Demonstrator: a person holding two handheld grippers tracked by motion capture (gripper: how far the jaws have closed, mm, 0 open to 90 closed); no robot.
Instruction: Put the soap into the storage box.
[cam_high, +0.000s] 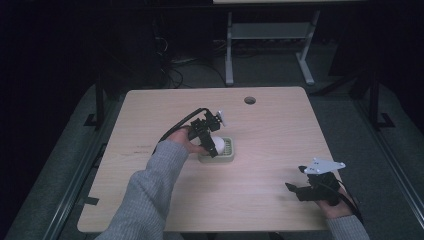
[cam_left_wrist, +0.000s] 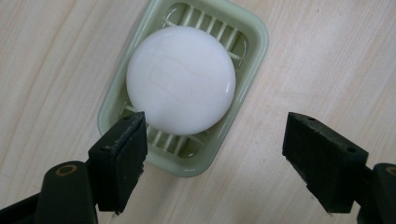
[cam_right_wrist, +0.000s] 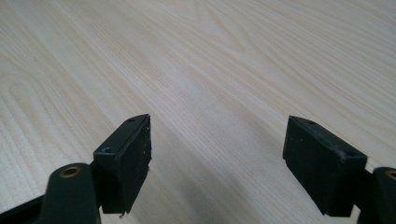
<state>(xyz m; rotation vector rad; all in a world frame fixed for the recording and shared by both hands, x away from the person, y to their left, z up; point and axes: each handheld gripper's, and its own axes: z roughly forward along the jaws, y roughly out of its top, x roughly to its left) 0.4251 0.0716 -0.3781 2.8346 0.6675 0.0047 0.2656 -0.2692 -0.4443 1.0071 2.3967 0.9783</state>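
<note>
Under the left claw (cam_left_wrist: 212, 158) lay a round white soap (cam_left_wrist: 181, 87), seated in a pale green dish (cam_left_wrist: 252, 56) near the middle of the bench (cam_high: 270, 115). That claw's jaws were spread wide and empty. In the left gripper view, its left jaw overlapped the soap's near edge and the dish rim, while its right jaw stood well off to the side over bare wood. Whether the left jaw touched the soap could not be told.

The soap looked smooth and glossy, so it would likely be slippery, firm rather than soft, and light. Since it was nearly a disc, it had no clear long axis and pointed no particular way; a pinch across its widest part, low on the rounded sides, seemed safest, with gentle pressure so it would not squirt out. The dish was oblong, its long axis running from near the left jaw up and away to the right in that view, with ribs across its floor.

Far to the right, the right claw (cam_right_wrist: 217, 163) hovered open over bare bench near the front edge, holding nothing.
</note>
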